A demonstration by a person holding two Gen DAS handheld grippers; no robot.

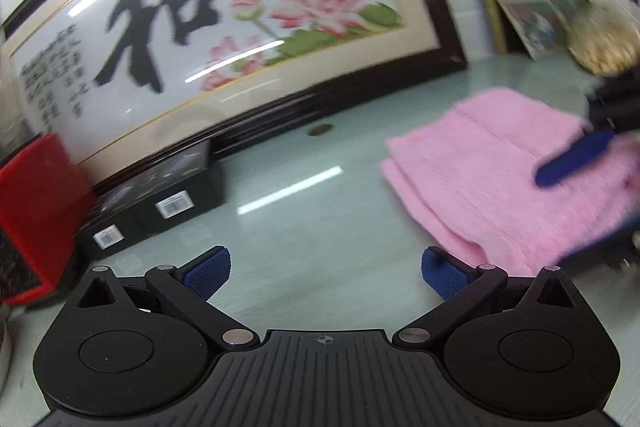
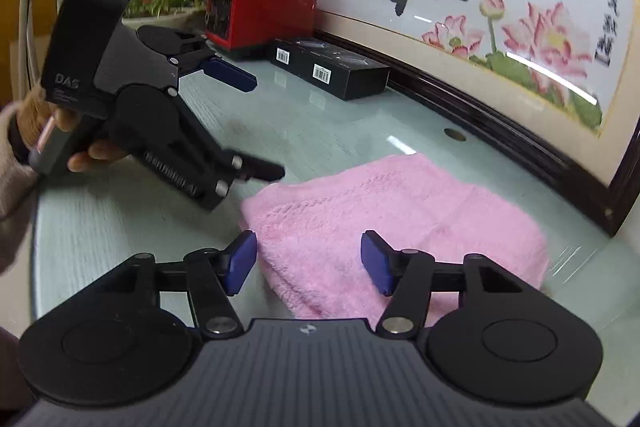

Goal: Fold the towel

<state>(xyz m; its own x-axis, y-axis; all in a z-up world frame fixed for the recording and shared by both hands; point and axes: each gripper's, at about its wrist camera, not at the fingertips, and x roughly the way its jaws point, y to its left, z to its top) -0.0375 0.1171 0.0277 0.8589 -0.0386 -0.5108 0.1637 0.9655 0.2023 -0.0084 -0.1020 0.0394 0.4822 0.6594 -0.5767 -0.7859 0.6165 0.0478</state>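
- Towel [image 2: 396, 227]: pink and fluffy, folded into a thick stack with layered edges showing at its near-left side [image 1: 472, 179].
- It lies on the pale glass table [image 2: 312, 123], in front of the framed lotus picture [image 2: 500, 11].
- Right gripper [image 2: 308, 263]: fingers spread, empty, hovering over the towel's near edge.
- Left gripper [image 1: 326, 273]: fingers wide apart, holding nothing, over bare table left of the towel.
- Two black boxes [image 2: 332, 67] sit near the frame, apart from the towel.
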